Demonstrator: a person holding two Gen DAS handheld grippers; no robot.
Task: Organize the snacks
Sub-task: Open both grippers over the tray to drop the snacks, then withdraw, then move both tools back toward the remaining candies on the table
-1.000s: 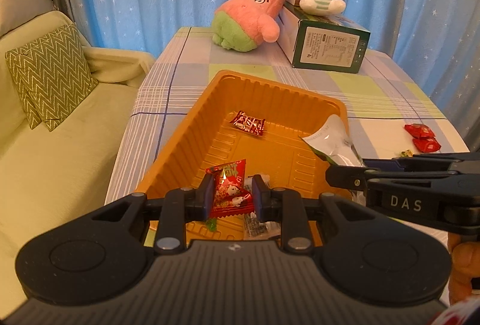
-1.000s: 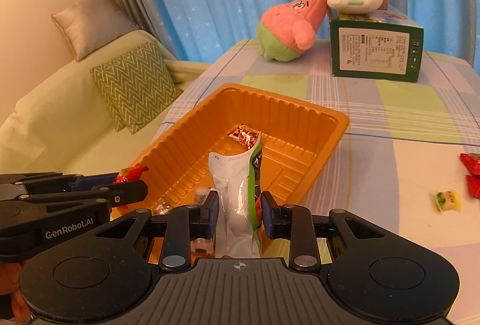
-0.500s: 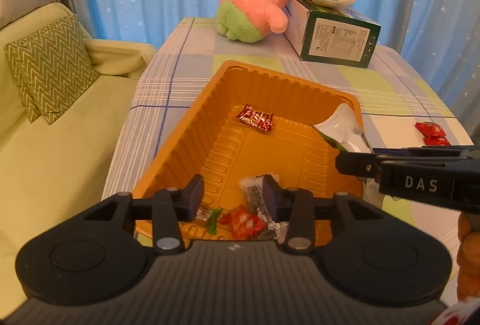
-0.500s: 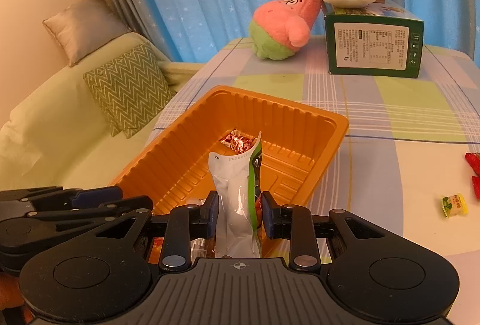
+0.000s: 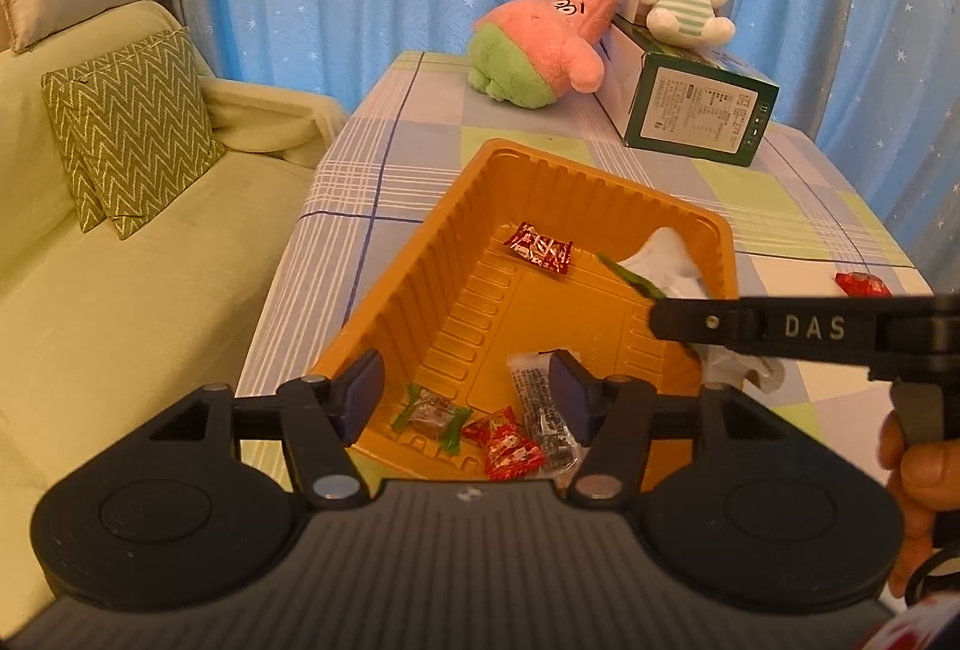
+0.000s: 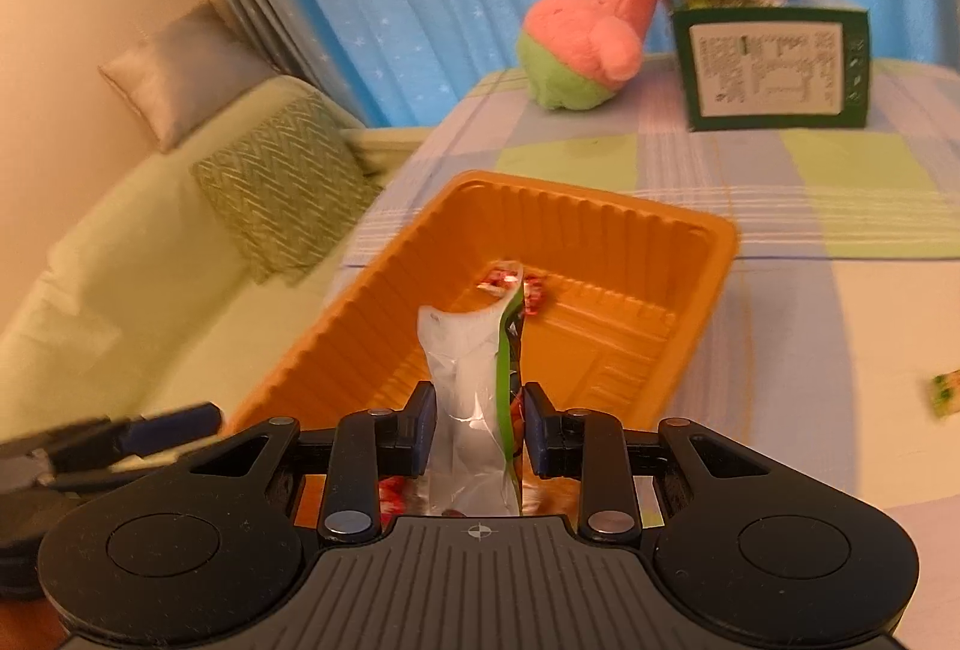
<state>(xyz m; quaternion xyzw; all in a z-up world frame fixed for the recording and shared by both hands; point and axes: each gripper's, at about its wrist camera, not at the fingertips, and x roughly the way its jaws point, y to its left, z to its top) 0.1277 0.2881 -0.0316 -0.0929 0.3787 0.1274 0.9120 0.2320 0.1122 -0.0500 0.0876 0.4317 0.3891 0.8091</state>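
Orange tray (image 5: 420,254) holds several wrapped snacks — part done; left gripper (image 5: 468,398) opening over them, nothing between its jaws; right gripper (image 6: 479,428) clamped on a silver-green pouch (image 6: 474,410) above the tray; loose red candy (image 5: 862,284) remains on the checked tablecloth (image 5: 390,152); sofa (image 5: 120,260), blue curtain behind.

Both views ride on a hand-held gripper and look forward and down along its fingers, close over the near end of the orange tray (image 5: 414,284) (image 6: 606,212). The left wrist view looks from the sofa side, the right wrist view from the tray's other side. Both share the tray, the checked bench (image 5: 750,194) (image 6: 780,254), the plush toys and the blue curtain.
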